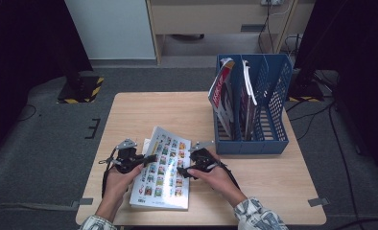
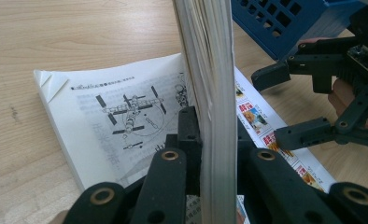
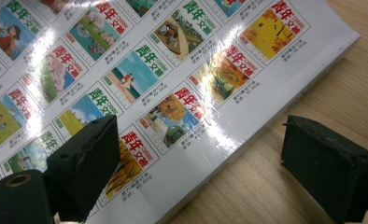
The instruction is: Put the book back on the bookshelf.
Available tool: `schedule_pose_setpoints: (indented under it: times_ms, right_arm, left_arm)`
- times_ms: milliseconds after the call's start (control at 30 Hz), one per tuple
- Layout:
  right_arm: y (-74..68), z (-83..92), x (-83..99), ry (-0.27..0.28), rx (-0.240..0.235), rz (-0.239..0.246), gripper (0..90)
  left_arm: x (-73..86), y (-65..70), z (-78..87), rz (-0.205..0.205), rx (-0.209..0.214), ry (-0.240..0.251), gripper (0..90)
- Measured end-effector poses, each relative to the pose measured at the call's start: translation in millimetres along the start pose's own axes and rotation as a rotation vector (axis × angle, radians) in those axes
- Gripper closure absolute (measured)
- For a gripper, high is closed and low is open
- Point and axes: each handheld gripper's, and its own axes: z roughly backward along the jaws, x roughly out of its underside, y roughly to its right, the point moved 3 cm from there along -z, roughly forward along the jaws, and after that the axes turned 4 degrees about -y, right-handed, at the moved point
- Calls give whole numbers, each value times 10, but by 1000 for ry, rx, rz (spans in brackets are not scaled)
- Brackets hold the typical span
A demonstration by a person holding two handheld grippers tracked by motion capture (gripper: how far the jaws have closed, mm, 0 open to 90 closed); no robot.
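A thick magazine (image 1: 163, 167) with a cover of small colour pictures lies at the table's front middle. My left gripper (image 1: 151, 158) is shut on its left edge. In the left gripper view the page block (image 2: 210, 93) stands edge-on between the jaws of that gripper (image 2: 214, 121), raised above a flat white page (image 2: 112, 121) printed with a space-station drawing. My right gripper (image 1: 183, 171) sits open at the magazine's right edge. In its own view the right gripper (image 3: 198, 158) has one pad over the glossy cover (image 3: 140, 79) and the other over bare wood. From the left gripper view, the right gripper (image 2: 278, 107) stands open.
A blue file rack (image 1: 252, 143) stands at the table's right, holding upright magazines (image 1: 223, 96); its mesh wall (image 2: 275, 23) is just beyond the held magazine. Bare wooden table (image 1: 144, 110) stretches behind and to the left. The front edge is close to my hands.
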Motion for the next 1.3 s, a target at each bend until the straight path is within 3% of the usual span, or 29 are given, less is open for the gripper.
schedule_pose_setpoints:
  times_ms: [267, 467, 833, 1300]
  right_arm:
    - [28, -21, -58, -15, 3, 4, 122]
    - [62, -39, -117, -12, -6, -15, 126]
    - [91, -93, -164, -11, -55, -21, 139]
    - [85, -194, -297, -14, -127, -47, 123]
  left_arm:
    - [-66, -129, -3, 23, -19, 23, 813]
    - [-113, -166, 83, 6, -48, 76, 814]
    - [-157, -98, 166, -54, -76, 122, 814]
    - [-185, -39, 214, -74, -69, 159, 814]
